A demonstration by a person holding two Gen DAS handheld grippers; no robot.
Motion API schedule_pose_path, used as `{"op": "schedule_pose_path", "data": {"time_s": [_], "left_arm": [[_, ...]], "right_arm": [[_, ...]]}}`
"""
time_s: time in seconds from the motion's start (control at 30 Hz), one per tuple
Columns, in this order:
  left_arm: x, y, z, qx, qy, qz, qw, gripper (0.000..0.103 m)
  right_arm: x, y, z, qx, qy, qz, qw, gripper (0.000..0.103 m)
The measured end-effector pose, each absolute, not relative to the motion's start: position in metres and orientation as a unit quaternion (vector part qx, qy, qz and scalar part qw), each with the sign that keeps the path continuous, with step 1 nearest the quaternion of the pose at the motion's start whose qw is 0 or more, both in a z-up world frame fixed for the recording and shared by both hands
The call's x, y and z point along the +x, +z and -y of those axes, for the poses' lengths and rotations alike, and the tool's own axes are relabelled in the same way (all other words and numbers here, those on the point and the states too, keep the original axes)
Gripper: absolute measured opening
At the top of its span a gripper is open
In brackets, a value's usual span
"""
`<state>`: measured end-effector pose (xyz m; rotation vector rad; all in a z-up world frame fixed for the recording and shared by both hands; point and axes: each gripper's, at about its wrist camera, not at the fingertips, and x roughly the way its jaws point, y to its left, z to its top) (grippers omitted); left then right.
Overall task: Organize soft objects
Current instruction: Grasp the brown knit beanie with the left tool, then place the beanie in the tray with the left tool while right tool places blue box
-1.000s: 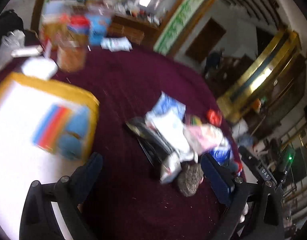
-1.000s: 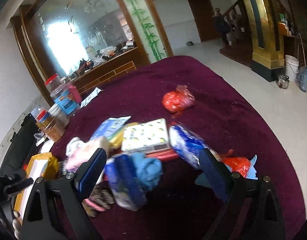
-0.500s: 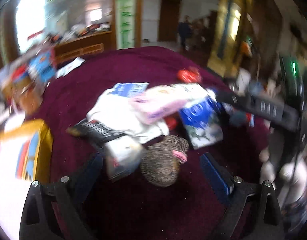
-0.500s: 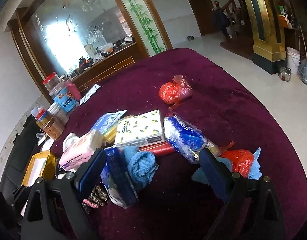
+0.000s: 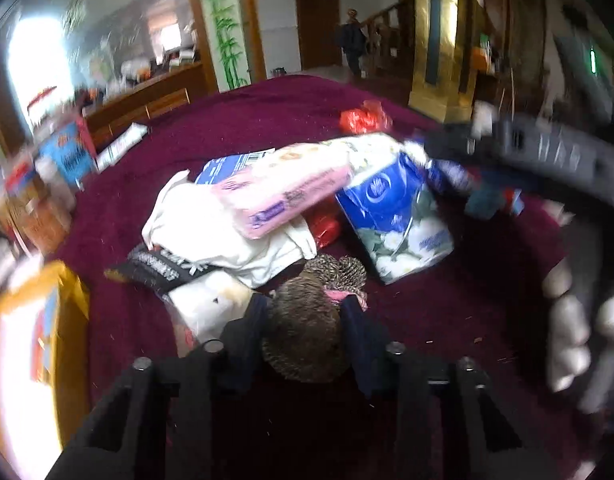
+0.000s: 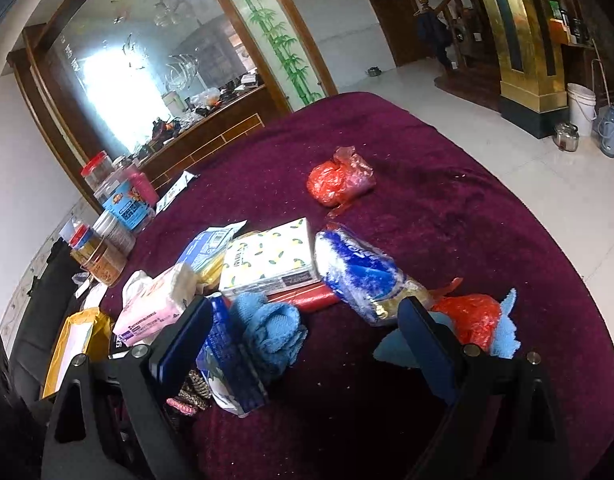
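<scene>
The maroon table (image 6: 447,208) carried a heap of soft packs. At the heap's near edge, the left gripper (image 5: 305,312) had its jaws clenched on a brown knitted hat (image 5: 303,340), just beside the pink tissue pack (image 5: 283,196). The right gripper (image 6: 303,332) hung over the heap, jaws released, a blue towel (image 6: 271,328) between them.

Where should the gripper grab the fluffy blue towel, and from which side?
Grab the blue towel by its bunched-up top, coming from above. It lies crumpled in a soft heap, so the folds give the fingers something to pinch. The blue floral pack presses against its left side, so low side grabs look harder. The right gripper is open and close, which likely suits it.
</scene>
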<state>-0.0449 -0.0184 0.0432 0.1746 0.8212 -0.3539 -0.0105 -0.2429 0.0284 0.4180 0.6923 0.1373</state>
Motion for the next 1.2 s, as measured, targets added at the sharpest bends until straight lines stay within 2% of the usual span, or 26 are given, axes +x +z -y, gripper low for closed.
{"op": "schedule_pose_path", "data": {"time_s": [0.3, 0.47, 0.57, 0.63, 0.7, 0.73, 0.83, 0.93, 1.2], "left_arm": [[-0.084, 0.077, -0.032, -0.03, -0.197, -0.373, 0.906, 0.037], [-0.099, 0.094, -0.059, -0.066, -0.196, -0.351, 0.913, 0.037], [-0.105, 0.1, -0.077, -0.082, -0.188, -0.343, 0.917, 0.037], [-0.109, 0.099, -0.089, -0.097, -0.182, -0.343, 0.917, 0.037], [-0.109, 0.096, -0.102, -0.115, -0.176, -0.345, 0.915, 0.037], [-0.111, 0.095, -0.105, -0.12, -0.173, -0.346, 0.914, 0.037], [-0.116, 0.094, -0.123, -0.142, -0.162, -0.345, 0.914, 0.037], [-0.122, 0.097, -0.139, -0.15, -0.147, -0.338, 0.917, 0.037], [-0.129, 0.111, -0.219, -0.17, -0.073, -0.319, 0.93, 0.037]], "right_arm": [[-0.01, 0.027, 0.219, 0.169, 0.107, -0.35, 0.915, 0.093], [-0.013, 0.026, 0.191, 0.11, 0.125, -0.356, 0.92, 0.091], [-0.014, 0.026, 0.176, 0.078, 0.128, -0.358, 0.922, 0.077], [-0.013, 0.023, 0.166, 0.06, 0.134, -0.364, 0.92, 0.057], [-0.013, 0.02, 0.162, 0.045, 0.129, -0.367, 0.92, 0.048], [-0.013, 0.02, 0.161, 0.045, 0.131, -0.366, 0.92, 0.037], [-0.017, 0.022, 0.162, 0.056, 0.144, -0.366, 0.918, 0.025], [-0.024, 0.024, 0.166, 0.085, 0.162, -0.383, 0.906, 0.019], [-0.065, 0.06, 0.171, 0.119, 0.189, -0.37, 0.902, 0.019]]}}
